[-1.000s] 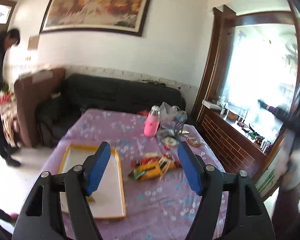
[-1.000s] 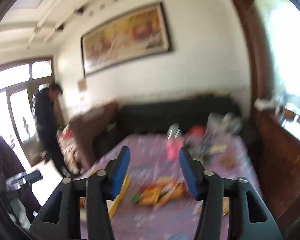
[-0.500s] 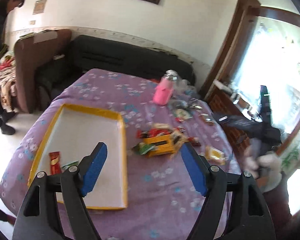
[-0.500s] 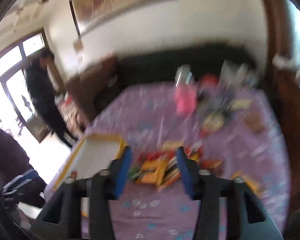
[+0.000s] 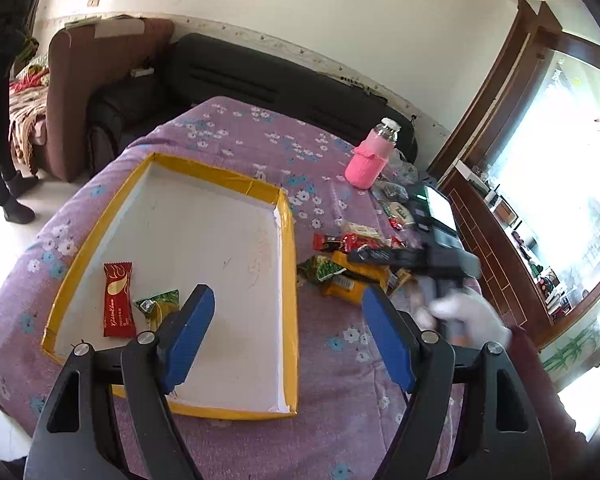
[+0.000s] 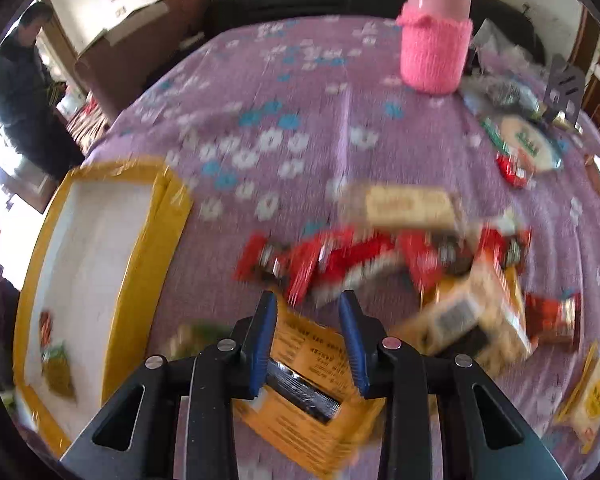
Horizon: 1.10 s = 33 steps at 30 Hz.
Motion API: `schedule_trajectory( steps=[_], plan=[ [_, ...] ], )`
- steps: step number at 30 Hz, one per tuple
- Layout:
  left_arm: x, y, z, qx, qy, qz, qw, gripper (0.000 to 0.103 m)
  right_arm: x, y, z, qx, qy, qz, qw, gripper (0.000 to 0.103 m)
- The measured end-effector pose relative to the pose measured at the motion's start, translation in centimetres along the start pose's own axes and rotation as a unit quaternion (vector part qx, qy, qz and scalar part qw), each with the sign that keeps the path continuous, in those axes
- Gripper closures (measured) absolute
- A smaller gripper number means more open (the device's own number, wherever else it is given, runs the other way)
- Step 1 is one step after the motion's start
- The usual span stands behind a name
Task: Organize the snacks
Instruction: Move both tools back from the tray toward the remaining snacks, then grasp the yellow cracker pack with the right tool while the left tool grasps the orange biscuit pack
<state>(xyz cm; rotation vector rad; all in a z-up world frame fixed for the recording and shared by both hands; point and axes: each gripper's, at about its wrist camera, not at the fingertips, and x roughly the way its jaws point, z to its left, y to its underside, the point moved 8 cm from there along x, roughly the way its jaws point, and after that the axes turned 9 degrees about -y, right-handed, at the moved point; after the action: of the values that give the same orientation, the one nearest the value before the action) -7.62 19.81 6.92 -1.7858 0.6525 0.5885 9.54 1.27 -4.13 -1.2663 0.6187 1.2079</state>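
— How wide is the left gripper (image 5: pixel 288 332)?

— Wide open, nothing between its blue pads (image 5: pixel 190 338). It hangs over the near right part of the tray (image 5: pixel 288 280), touching nothing. It opened a little further a moment ago; now the gap is empty.

— And the right gripper (image 6: pixel 308 340)?

— Its jaws have just been closing in, and they stand narrow. A yellow pack (image 6: pixel 312 396) lies under and between the pads, but the picture is smeared, so I cannot tell whether they press on it yet. From the left camera you see that gripper (image 5: pixel 376 256) reaching over the pile, a white-gloved hand (image 5: pixel 468 312) behind it.

— Where are the snacks?

— Most lie in a heap (image 5: pixel 352 264) on the purple cloth (image 5: pixel 340 360), just right of the tray: red wrappers (image 6: pixel 340 256), a green pack (image 5: pixel 324 270), yellow packs, a pale bar (image 6: pixel 404 204) at the far side. Two are already in the tray, at its near left: a red bar (image 5: pixel 118 300) and a green packet (image 5: pixel 158 306) beside it.

— Any writing?

— The red bar carries gold script, too small to read. The yellow pack has dark lines of print and a barcode strip, blurred. A round lid (image 6: pixel 526 144) far right has green lettering I can't make out.

— Anything else?

— A bottle (image 5: pixel 370 156) in a pink knitted sleeve stands at the far side.
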Motion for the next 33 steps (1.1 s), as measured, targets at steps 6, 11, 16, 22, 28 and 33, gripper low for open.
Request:
schedule_trajectory(
  steps=[6,11,16,22,28,33],
  plan=[
    [2.2,1.2,-1.5,0.009,0.01,0.028,0.9995,0.027,-1.9,7.6,1.6,-0.002,-0.105,0.082,0.991,0.068],
    [3.3,3.1,-4.2,0.043,0.015,0.054,0.9975,0.027,-9.2,8.8,-2.3,0.031,-0.126,-0.055,0.99,0.064],
    [4.8,5.0,-6.6,0.063,0.022,0.08,0.9946,0.027,-15.8,9.8,-12.2,0.112,-0.053,-0.164,0.979,0.04],
    [6.6,6.7,-9.5,0.09,0.024,0.108,0.9898,0.027,-18.2,12.2,-19.5,0.185,-0.004,-0.194,0.963,0.038],
    [7.1,7.5,-10.0,0.1,0.009,0.117,0.9881,0.027,-17.2,12.8,-24.3,0.218,0.058,-0.189,0.956,0.033],
    [7.2,7.6,-9.9,0.099,0.001,0.118,0.988,0.027,-15.7,9.8,-26.4,0.203,0.067,-0.185,0.959,0.03]
  ],
)
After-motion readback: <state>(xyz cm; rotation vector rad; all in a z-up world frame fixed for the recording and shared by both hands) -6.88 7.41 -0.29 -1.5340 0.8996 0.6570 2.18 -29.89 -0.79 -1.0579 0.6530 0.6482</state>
